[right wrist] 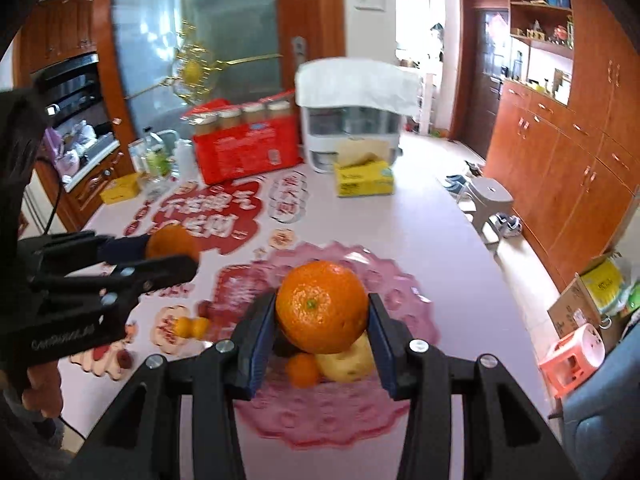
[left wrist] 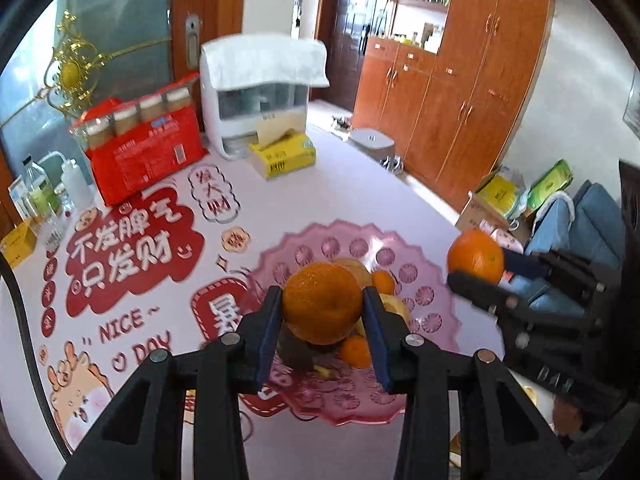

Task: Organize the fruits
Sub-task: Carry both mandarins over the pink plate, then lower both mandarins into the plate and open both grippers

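My left gripper (left wrist: 323,304) is shut on a large orange (left wrist: 322,302) and holds it above the pink scalloped fruit plate (left wrist: 424,296). My right gripper (right wrist: 322,312) is shut on another large orange (right wrist: 322,306) over the same plate (right wrist: 404,292). In the left wrist view the right gripper (left wrist: 476,276) with its orange (left wrist: 475,255) shows at the right. In the right wrist view the left gripper (right wrist: 176,254) with its orange (right wrist: 170,242) shows at the left. The plate holds small tangerines (right wrist: 302,370) and a yellow fruit (right wrist: 348,362).
Two small tangerines (right wrist: 192,326) and red berries (right wrist: 124,358) lie on the table left of the plate. A red drinks pack (left wrist: 140,148), a yellow tissue box (left wrist: 284,154) and a white appliance (left wrist: 260,92) stand at the back. Bottles (left wrist: 40,192) stand far left.
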`<state>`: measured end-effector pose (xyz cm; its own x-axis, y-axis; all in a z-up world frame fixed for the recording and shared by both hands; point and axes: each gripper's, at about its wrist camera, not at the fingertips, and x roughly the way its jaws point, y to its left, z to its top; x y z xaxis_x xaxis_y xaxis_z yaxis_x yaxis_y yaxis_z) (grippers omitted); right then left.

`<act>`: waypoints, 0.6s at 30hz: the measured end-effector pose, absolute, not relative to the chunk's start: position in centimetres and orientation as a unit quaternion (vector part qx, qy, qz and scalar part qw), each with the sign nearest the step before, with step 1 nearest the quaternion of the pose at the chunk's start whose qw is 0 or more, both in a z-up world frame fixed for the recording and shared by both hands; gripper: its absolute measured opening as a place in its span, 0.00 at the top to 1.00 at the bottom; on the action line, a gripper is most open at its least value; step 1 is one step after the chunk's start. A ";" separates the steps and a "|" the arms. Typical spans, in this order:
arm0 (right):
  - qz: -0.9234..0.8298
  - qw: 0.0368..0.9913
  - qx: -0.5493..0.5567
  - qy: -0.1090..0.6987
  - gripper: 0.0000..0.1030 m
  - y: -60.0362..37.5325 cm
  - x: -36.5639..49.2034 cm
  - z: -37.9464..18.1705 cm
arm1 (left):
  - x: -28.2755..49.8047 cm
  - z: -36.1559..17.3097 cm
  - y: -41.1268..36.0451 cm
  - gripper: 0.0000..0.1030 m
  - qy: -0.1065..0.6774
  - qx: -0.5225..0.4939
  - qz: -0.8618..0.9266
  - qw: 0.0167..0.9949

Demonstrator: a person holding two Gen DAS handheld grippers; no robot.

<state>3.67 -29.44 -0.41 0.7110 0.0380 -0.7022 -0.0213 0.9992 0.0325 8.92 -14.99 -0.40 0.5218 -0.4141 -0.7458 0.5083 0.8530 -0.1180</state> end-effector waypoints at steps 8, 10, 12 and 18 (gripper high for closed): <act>0.003 0.906 -0.005 0.424 0.57 -33.9 5.8 -5.0 | 9.8 -7.4 -18.5 0.63 0.487 0.062 -0.233 0.839; 0.009 0.899 -0.007 0.438 0.57 -34.3 6.3 -6.3 | 9.9 -8.8 -18.8 0.63 0.502 0.057 -0.225 0.833; 0.017 0.892 -0.005 0.451 0.57 -34.7 6.8 -7.6 | 10.1 -10.0 -18.9 0.63 0.514 0.052 -0.220 0.827; 0.029 0.876 -0.008 0.482 0.57 -35.5 7.7 -10.4 | 10.0 -12.3 -19.6 0.63 0.539 0.051 -0.204 0.816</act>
<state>7.70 -35.47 -10.44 0.5344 0.0437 -0.8441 -0.0594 0.9981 0.0140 9.98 -19.55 -12.28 0.3366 -0.2788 -0.8994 0.3876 0.9115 -0.1375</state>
